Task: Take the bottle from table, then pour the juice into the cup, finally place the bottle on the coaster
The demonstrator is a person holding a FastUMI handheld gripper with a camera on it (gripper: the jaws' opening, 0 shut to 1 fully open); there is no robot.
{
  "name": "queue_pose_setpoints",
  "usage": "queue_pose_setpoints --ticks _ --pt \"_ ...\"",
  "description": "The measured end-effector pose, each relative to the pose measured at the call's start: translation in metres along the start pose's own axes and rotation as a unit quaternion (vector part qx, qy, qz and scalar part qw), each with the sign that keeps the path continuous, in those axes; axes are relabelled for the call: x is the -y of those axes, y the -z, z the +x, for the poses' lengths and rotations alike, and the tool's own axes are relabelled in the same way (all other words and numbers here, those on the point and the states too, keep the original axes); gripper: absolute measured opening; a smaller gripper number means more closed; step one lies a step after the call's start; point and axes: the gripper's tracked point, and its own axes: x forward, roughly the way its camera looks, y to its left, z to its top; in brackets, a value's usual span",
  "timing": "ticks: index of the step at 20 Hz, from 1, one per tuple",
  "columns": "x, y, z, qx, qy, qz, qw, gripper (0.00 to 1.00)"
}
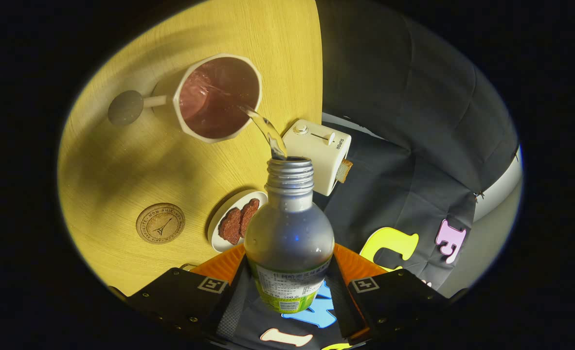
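I have the bottle (289, 233) at lower centre of the frame, tilted forward, cap off, a thin stream running from its mouth into the cup (217, 97) at upper left. It looks mostly drained, so I judge it light; the plastic wall is thin and beaded with droplets, likely slippery and easy to crush. The hold sits low, at the labelled band, which I think is the stiffest place. My gripper (287, 287) has both fingers pressed on its sides. The coaster (160, 223) lies at lower left on the table (122, 165); a plate (219, 218) and toaster (319, 150) stand near.
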Motion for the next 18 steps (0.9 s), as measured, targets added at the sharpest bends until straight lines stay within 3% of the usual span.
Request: queue_pose_setpoints --ticks 18 --pt "-0.0054 -0.003 0.0063 0.005 -0.007 -0.057 0.998 0.77"
